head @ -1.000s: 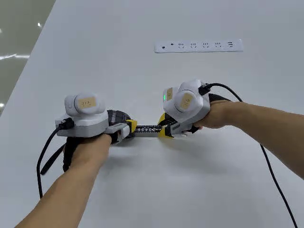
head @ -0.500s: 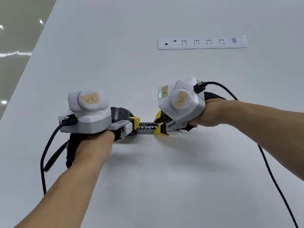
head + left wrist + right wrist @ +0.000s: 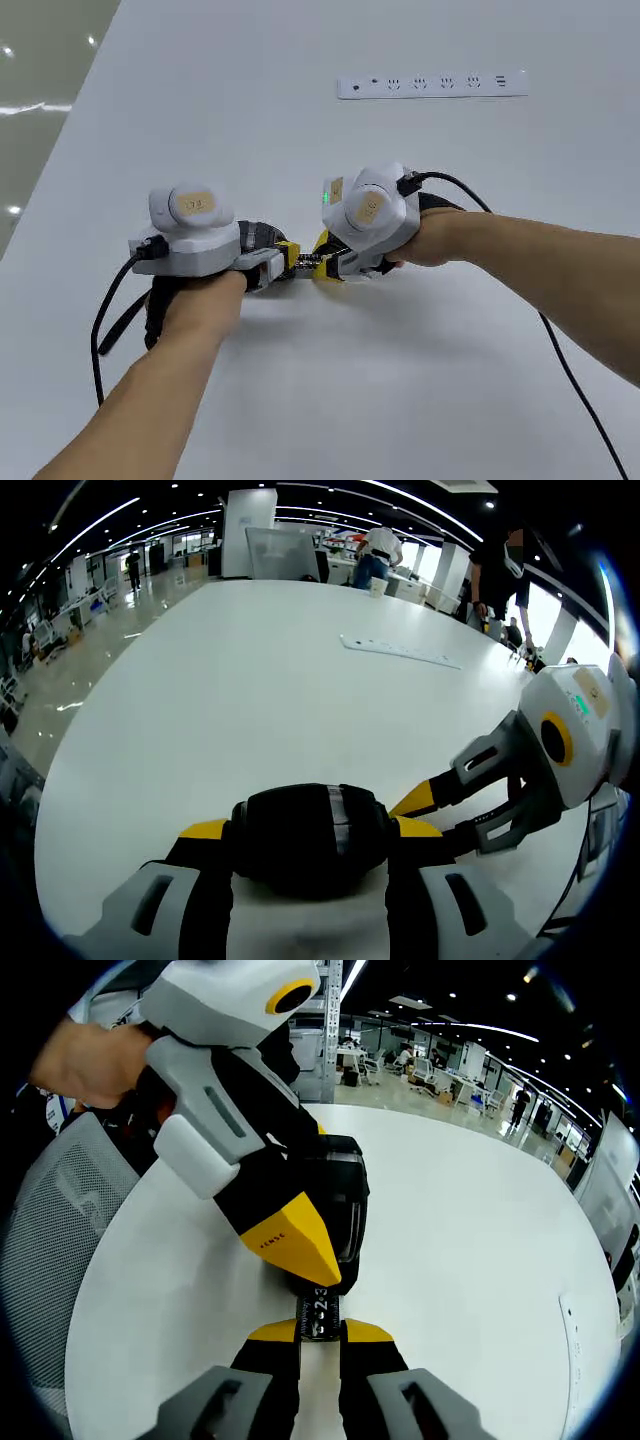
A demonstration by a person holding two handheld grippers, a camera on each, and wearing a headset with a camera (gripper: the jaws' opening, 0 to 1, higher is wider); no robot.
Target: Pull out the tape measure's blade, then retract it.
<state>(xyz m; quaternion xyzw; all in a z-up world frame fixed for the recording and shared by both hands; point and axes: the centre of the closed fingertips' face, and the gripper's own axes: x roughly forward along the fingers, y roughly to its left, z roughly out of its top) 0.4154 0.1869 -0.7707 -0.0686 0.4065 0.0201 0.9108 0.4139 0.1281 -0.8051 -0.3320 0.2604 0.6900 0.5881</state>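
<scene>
A black tape measure (image 3: 310,835) sits between the yellow-tipped jaws of my left gripper (image 3: 312,832), which is shut on its case. In the head view the case (image 3: 260,238) rests on the white table (image 3: 330,380) just left of centre. A short length of black blade (image 3: 320,1318) comes out of the case (image 3: 338,1200), and my right gripper (image 3: 320,1336) is shut on its end. The blade (image 3: 307,262) spans a small gap between my left gripper (image 3: 276,262) and my right gripper (image 3: 328,264), which face each other closely.
A white power strip (image 3: 432,85) lies at the far side of the table, also seen as a power strip (image 3: 400,651). Black cables (image 3: 112,310) trail from both grippers toward me. People stand beyond the table (image 3: 250,690) in the left gripper view.
My right gripper has moved left toward the left gripper, and the exposed blade between them has grown shorter. The left gripper keeps its hold on the case.
</scene>
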